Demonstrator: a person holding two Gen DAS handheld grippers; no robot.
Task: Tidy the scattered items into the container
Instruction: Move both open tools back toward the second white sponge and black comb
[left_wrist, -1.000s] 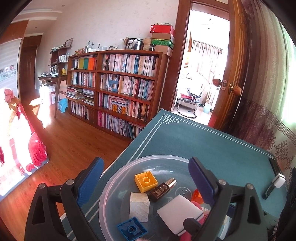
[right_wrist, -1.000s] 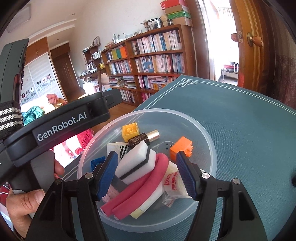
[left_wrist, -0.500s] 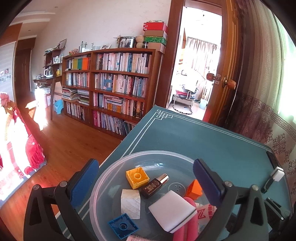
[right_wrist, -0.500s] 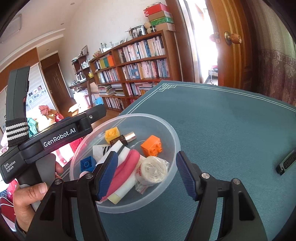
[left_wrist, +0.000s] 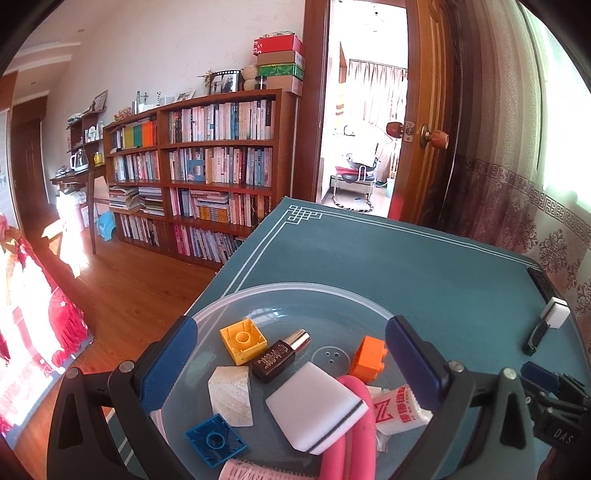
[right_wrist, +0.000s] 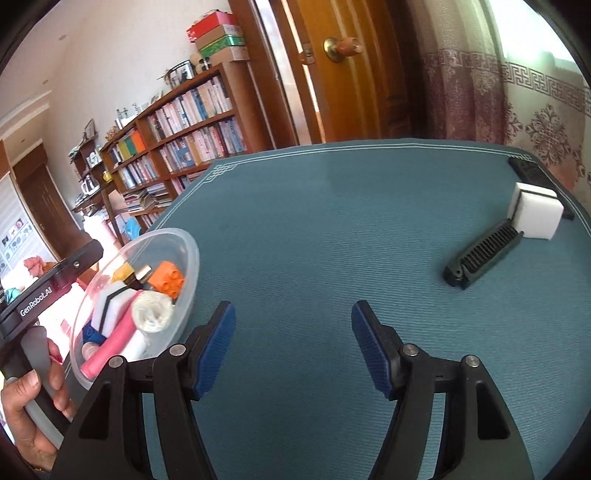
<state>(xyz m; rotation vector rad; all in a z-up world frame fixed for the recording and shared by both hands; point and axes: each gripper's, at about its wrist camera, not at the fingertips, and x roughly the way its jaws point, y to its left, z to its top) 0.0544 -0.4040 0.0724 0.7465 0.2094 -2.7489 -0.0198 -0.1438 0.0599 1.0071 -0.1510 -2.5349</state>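
Both jaws spread, nothing held: right hand-held gripper (right_wrist: 291, 347) over bare worktop (right_wrist: 332, 229), left hand-held gripper (left_wrist: 291, 362) over the bowl (right_wrist: 192, 254). Comb (right_wrist: 484, 254) and sponge (right_wrist: 537, 214) lie far right, touching. Next: reach for the comb, probably.

A clear plastic bowl (left_wrist: 295, 291) holds a yellow brick (left_wrist: 243, 340), orange brick (left_wrist: 369, 358) and blue brick (left_wrist: 215, 440). The teal desk (right_wrist: 332, 206), edged with white lines, carries a black comb (right_wrist: 484, 254) and white sponge (right_wrist: 537, 216).

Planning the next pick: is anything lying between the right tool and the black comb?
Nothing visible: only bare teal mat lies between the open right tool and the black comb; a white sponge touches its far end.
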